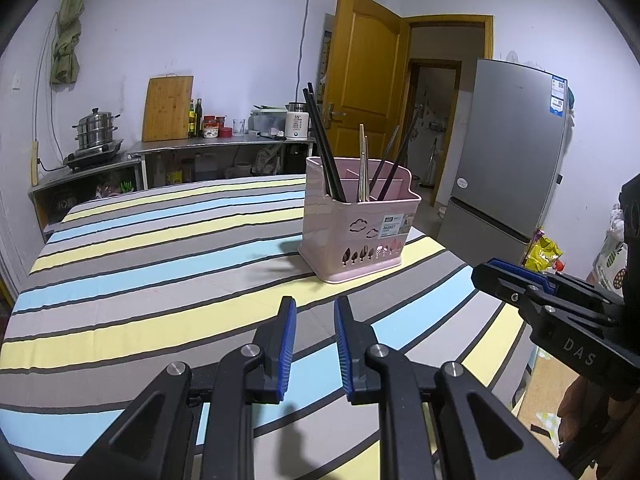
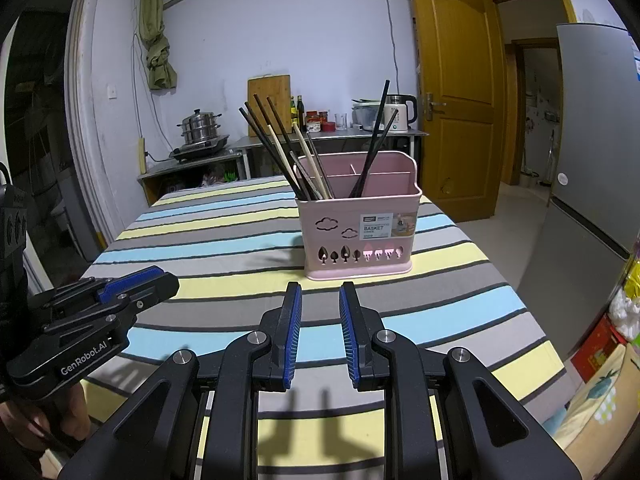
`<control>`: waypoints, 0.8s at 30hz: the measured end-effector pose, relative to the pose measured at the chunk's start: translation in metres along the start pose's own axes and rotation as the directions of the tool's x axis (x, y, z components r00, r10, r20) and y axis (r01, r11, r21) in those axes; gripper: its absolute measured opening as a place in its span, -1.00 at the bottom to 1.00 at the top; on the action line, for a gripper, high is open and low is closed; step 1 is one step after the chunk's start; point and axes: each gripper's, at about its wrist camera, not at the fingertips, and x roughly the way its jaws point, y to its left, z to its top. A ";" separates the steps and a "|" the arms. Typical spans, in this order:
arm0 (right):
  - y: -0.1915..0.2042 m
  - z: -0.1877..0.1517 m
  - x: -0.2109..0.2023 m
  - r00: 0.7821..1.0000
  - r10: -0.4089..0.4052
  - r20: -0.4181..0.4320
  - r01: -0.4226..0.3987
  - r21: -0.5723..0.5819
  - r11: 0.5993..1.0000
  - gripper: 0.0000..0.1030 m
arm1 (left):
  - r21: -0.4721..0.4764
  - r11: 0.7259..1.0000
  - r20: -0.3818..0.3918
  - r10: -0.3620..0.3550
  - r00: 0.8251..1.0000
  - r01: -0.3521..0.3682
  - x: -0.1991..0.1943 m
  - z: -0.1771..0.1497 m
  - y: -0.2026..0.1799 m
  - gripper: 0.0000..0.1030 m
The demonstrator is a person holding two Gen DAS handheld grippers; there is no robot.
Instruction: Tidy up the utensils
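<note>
The chopsticks [image 2: 280, 152] stand in the pink basket [image 2: 358, 232] on the striped table [image 2: 200, 236], thin, stiff, light and slippery, best pinched near their tops, while the left gripper [image 1: 315, 312] and right gripper [image 2: 320, 296] both wait apart and empty.

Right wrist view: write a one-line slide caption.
Both grippers, jaws open and empty, hover over the striped tablecloth before a pink utensil basket holding chopsticks.

Cool indoor light, sharp focus, soft shadows (fisheye-bent edges)
</note>
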 end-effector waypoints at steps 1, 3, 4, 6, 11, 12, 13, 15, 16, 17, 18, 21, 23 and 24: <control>0.000 0.000 0.000 1.000 0.000 0.000 0.000 0.000 1.000 -0.61 | 0.000 1.000 0.000 -0.001 1.000 0.001 0.000 0.000 0.000 -0.63; 0.000 0.000 0.000 1.000 0.000 0.000 0.000 0.000 1.000 -0.61 | 0.000 1.000 0.000 0.001 1.000 -0.001 0.000 0.000 0.000 -0.63; 0.000 0.000 0.000 1.000 0.000 0.000 0.000 0.000 1.000 -0.61 | 0.000 1.000 0.000 0.001 1.000 -0.001 0.000 0.000 0.000 -0.63; 0.000 0.000 0.000 1.000 0.000 -0.001 0.000 0.000 1.000 -0.61 | 0.000 1.000 -0.001 0.001 1.000 -0.001 0.000 0.000 0.000 -0.63; 0.001 0.000 -0.001 1.000 0.000 -0.002 0.000 -0.001 1.000 -0.61 | -0.003 1.000 -0.001 -0.001 1.000 0.001 0.000 0.000 0.000 -0.63; 0.001 0.000 0.000 1.000 -0.001 -0.002 0.001 -0.001 1.000 -0.61 | -0.003 1.000 -0.001 -0.002 1.000 0.002 0.000 0.000 0.000 -0.63; 0.001 0.000 0.000 1.000 -0.001 -0.002 0.001 0.000 1.000 -0.61 | -0.004 1.000 -0.001 -0.003 1.000 0.003 -0.001 0.000 0.000 -0.63; 0.001 0.000 -0.001 1.000 0.000 -0.002 0.000 -0.001 1.000 -0.61 | -0.004 1.000 -0.001 -0.003 1.000 0.003 -0.001 0.000 0.000 -0.63; 0.001 0.001 -0.001 1.000 -0.001 -0.002 0.001 -0.001 1.000 -0.61 | -0.004 1.000 -0.001 -0.003 1.000 0.003 -0.001 -0.001 0.000 -0.63; 0.001 0.001 -0.001 1.000 -0.001 -0.002 0.001 -0.001 1.000 -0.61 | -0.003 1.000 -0.001 -0.002 1.000 0.002 -0.001 -0.001 0.000 -0.63; 0.001 0.001 -0.001 1.000 -0.001 -0.001 0.001 -0.001 1.000 -0.61 | -0.004 1.000 -0.001 -0.002 1.000 0.002 -0.001 0.000 0.000 -0.63; 0.001 0.000 0.000 1.000 -0.001 -0.001 0.001 -0.004 1.000 -0.61 | -0.004 1.000 -0.001 -0.003 1.000 0.003 -0.001 -0.001 0.000 -0.63; 0.001 0.000 0.000 1.000 0.000 -0.001 0.000 -0.005 1.000 -0.61 | -0.003 1.000 -0.002 -0.004 1.000 0.004 -0.001 -0.001 0.000 -0.63; 0.001 0.000 0.000 1.000 0.001 -0.001 -0.001 -0.005 1.000 -0.61 | -0.004 1.000 -0.002 -0.005 1.000 0.005 -0.001 -0.001 0.000 -0.63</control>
